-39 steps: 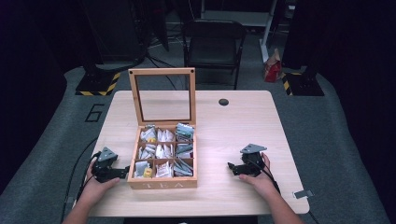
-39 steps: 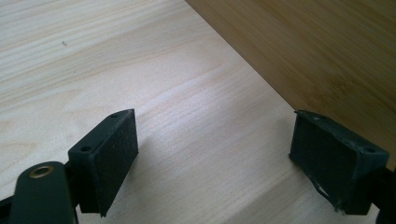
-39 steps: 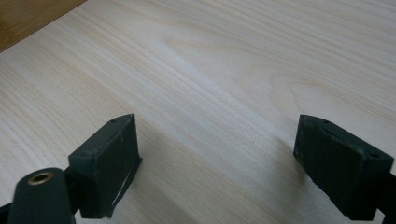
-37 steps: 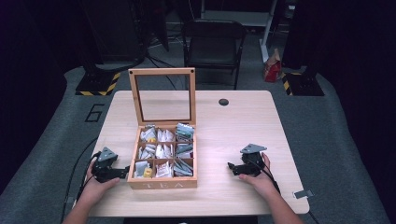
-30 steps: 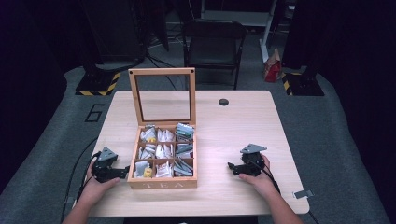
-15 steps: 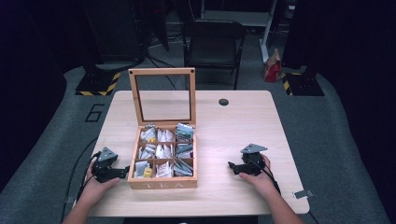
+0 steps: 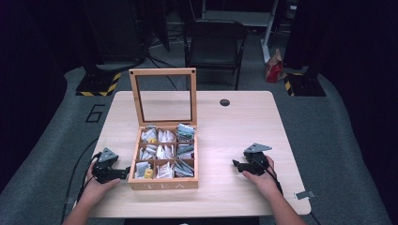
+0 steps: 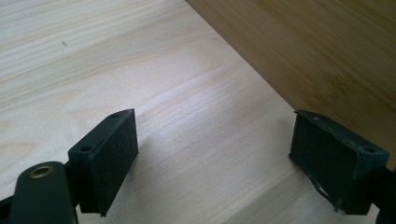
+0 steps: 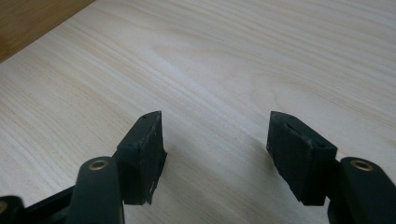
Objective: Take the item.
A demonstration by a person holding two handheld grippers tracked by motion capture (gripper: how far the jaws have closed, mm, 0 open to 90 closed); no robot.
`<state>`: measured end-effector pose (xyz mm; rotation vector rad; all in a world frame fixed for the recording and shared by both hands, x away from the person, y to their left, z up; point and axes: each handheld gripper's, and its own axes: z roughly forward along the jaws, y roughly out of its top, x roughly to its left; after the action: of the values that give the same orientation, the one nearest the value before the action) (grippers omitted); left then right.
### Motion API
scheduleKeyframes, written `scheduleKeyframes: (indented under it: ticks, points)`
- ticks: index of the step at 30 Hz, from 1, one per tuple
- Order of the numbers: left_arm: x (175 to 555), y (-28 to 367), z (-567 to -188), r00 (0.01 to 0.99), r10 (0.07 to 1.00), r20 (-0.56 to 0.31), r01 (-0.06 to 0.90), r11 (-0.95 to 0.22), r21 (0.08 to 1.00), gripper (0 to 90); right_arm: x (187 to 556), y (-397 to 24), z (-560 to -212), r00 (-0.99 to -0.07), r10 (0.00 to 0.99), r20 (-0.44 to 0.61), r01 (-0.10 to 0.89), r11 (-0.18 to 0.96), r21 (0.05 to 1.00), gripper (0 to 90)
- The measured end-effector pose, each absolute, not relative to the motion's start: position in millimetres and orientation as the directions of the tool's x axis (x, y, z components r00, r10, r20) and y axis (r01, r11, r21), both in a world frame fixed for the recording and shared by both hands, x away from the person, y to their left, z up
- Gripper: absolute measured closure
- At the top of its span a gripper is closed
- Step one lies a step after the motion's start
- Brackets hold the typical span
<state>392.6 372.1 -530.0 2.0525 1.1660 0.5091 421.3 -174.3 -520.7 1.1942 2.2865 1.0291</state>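
High view: the tea box (image 7: 163, 164) stood lid-up on the counter (image 7: 234, 126), between left gripper (image 7: 123, 173) and right gripper (image 7: 235, 164). Left gripper view: fingers (image 8: 109, 156) released, box wall (image 8: 317, 51) just beside. Right gripper view: fingers (image 9: 142, 154) had just been closing, nothing between them.

Tea box (image 7: 163, 184) light wood, bags (image 7: 162, 152) mostly white/grey, one yellow; table (image 7: 234, 126) pale woodgrain; both claws black.
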Motion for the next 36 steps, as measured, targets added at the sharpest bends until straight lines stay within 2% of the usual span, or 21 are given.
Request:
scheduleKeyframes:
  ticks: [4,36]
  points:
    - [392.6,372.1,-530.0,0.515,0.857,-0.008,0.577,-0.340,0.743,14.7,418.3,-172.4,-510.8,-0.579,0.815,-0.017,0.534,0.394,0.748,36.1]
    - [392.5,372.1,-530.1,0.514,0.858,-0.007,0.576,-0.340,0.743,14.7,401.0,-147.9,-462.5,-0.626,0.779,0.027,0.501,0.376,0.780,39.9]
